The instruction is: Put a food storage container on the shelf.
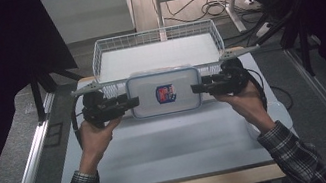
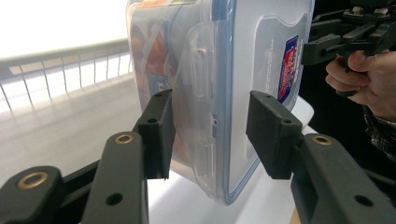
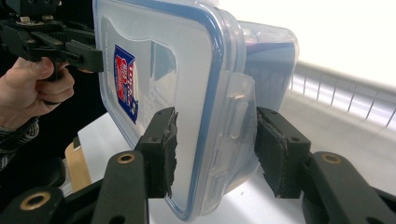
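The rigid, smooth clip-lid food container (image 1: 165,92) is pinched at its opposite end latches by the left gripper (image 1: 128,102) and right gripper (image 1: 196,87), and is judged slippery.

Counted one clear plastic container (image 1: 165,91) with one blue-rimmed lid and one red-and-blue label (image 1: 165,93). Counted one white wire basket (image 1: 107,45), one table (image 1: 170,146). Counted two grippers, left gripper (image 1: 133,101) and right gripper (image 1: 197,88), plus two hands.

We hold a lidded box (image 1: 165,92) between our left gripper (image 1: 130,102) and right gripper (image 1: 197,88), just before a wire basket (image 1: 104,54)
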`<state>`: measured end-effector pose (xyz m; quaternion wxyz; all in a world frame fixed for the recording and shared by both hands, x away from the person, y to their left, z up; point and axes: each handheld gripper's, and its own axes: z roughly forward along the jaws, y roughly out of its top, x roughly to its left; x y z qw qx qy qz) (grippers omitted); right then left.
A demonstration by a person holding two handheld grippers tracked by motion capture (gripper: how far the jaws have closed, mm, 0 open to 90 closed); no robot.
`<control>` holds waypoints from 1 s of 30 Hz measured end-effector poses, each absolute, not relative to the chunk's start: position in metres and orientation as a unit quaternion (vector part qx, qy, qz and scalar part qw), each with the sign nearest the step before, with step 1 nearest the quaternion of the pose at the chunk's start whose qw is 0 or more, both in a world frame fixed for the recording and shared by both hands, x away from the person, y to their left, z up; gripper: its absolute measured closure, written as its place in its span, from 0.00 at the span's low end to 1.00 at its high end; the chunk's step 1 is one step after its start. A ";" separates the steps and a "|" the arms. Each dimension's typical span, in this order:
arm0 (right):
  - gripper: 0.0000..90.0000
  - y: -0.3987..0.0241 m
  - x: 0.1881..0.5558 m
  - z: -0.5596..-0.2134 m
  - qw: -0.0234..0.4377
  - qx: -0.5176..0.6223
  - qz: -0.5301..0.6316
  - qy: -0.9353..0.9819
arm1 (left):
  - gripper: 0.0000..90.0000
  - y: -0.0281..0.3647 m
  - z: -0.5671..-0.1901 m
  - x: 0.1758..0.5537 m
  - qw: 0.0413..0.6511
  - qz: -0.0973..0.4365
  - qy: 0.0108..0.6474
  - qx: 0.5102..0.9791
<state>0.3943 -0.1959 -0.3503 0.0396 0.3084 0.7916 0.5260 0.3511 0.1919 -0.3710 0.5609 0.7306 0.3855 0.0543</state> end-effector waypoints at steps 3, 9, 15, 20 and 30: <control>0.57 -0.193 0.400 -0.338 0.045 0.303 0.527 0.793 | 0.59 0.195 -0.361 0.357 0.564 0.058 0.383 0.729; 0.56 -0.189 0.411 -0.320 0.052 0.297 0.530 0.792 | 0.59 0.198 -0.344 0.366 0.568 0.066 0.381 0.726; 0.56 -0.187 0.424 -0.306 0.057 0.298 0.534 0.789 | 0.58 0.200 -0.332 0.382 0.574 0.066 0.380 0.722; 0.56 -0.186 0.437 -0.296 0.063 0.305 0.535 0.785 | 0.58 0.200 -0.328 0.398 0.580 0.059 0.380 0.718; 0.55 -0.184 0.461 -0.289 0.067 0.323 0.536 0.778 | 0.58 0.201 -0.326 0.426 0.586 0.046 0.394 0.706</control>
